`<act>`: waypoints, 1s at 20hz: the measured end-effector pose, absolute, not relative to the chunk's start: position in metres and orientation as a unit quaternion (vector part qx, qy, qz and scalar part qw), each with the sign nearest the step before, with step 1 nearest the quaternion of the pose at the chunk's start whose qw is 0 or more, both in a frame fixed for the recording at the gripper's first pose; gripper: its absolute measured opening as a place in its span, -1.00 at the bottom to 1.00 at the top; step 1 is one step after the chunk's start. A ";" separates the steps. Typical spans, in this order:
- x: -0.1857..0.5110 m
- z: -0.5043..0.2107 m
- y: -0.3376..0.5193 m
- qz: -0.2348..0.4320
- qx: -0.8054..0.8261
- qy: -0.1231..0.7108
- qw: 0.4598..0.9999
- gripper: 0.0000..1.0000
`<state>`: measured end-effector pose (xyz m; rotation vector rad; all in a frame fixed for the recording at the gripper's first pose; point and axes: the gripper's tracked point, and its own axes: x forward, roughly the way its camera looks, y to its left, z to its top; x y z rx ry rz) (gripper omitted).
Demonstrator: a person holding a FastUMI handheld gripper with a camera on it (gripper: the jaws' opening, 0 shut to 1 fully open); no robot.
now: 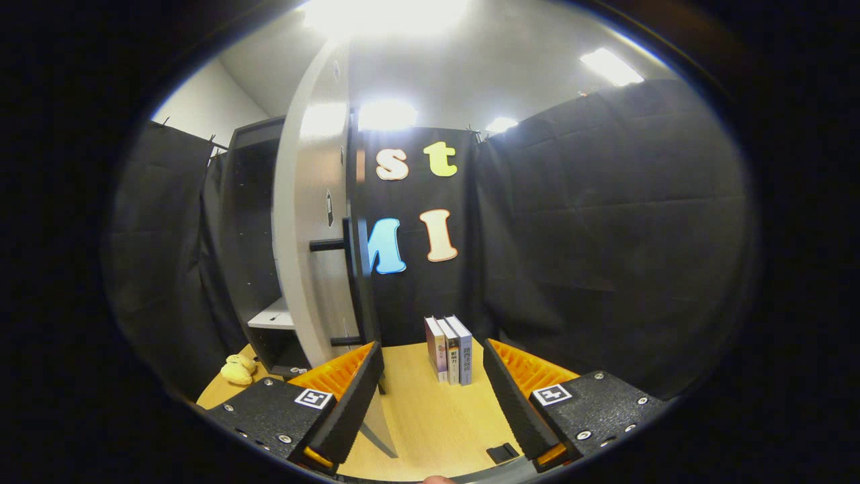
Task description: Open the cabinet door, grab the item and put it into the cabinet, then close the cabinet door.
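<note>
The tongs (433,396) stood spread, empty, at lower centre; three upright books (449,349) beyond them, the grey cabinet door (312,222) open centre-left.

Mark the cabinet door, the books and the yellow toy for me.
cabinet door (302,222), gripper view, on its pale open face.
books (449,349), gripper view, on the middle spine, beyond the open fingers.
yellow toy (238,370), gripper view, on its body beside the cabinet.
</note>
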<state>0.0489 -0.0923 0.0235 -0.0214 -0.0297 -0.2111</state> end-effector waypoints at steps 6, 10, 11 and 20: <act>0.077 0.026 -0.086 -0.046 -0.043 -0.017 0.998 0.82; 0.079 0.024 -0.076 -0.032 -0.008 -0.010 0.999 0.81; 0.079 0.024 -0.070 -0.032 -0.012 -0.015 0.999 0.81; 0.082 0.015 0.057 0.006 -0.032 -0.030 0.999 0.83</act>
